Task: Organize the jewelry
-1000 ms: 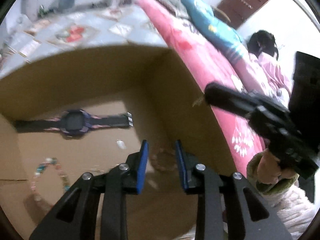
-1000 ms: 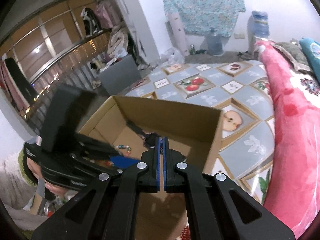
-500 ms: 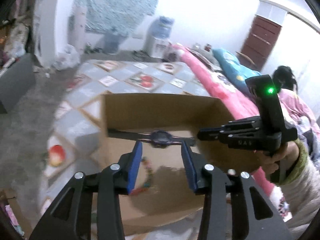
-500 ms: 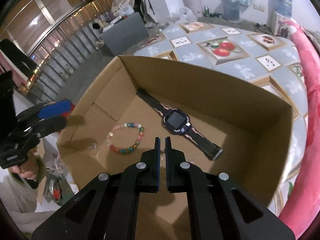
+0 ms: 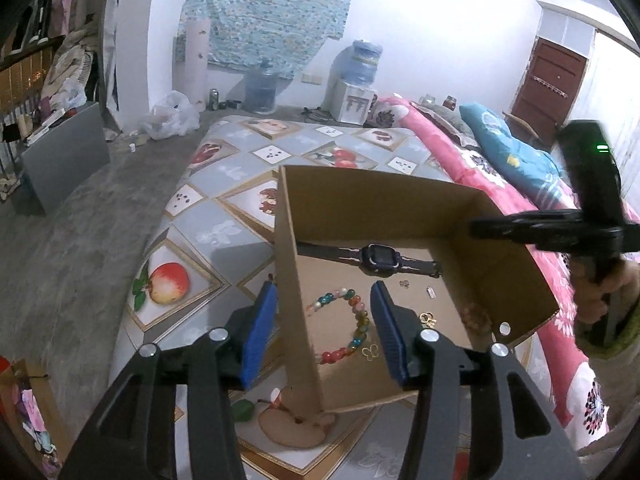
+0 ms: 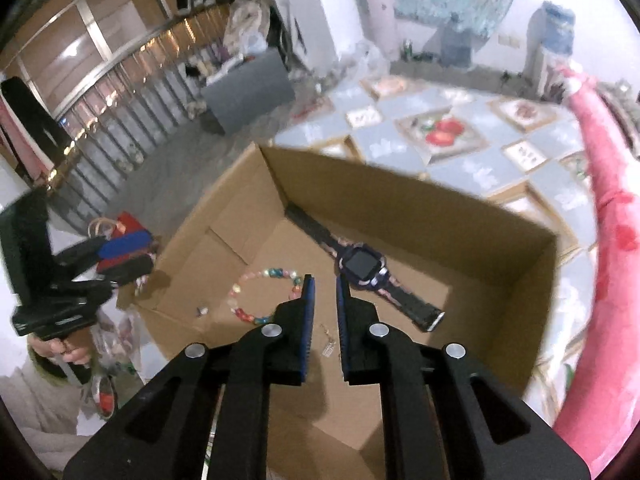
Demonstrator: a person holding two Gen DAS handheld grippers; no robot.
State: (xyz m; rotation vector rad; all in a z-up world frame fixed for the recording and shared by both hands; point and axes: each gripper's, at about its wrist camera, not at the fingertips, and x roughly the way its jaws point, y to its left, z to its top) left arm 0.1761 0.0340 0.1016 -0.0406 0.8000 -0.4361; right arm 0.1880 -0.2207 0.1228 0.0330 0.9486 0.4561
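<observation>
Jewelry lies on the bottom of an open cardboard box (image 5: 384, 204) that sits on a mat with fruit pictures (image 5: 224, 200), next to a bed with a pink blanket (image 5: 532, 216). A dark watch (image 6: 362, 266) lies flat near the far wall of the box. A bracelet of colored beads (image 6: 264, 294) lies close beside it, not touching it. A few tiny gold and silver bits (image 5: 428, 318) lie loose on the box bottom.

The left claw (image 5: 324, 330) hangs over the box's left wall, one blue finger outside the box and one inside. Its jaws are opening and hold nothing. The right claw (image 6: 323, 322) hangs above the middle of the box, over a small silver piece (image 6: 328, 348). Its jaws are just opening with a thin gap, and nothing is in them.
</observation>
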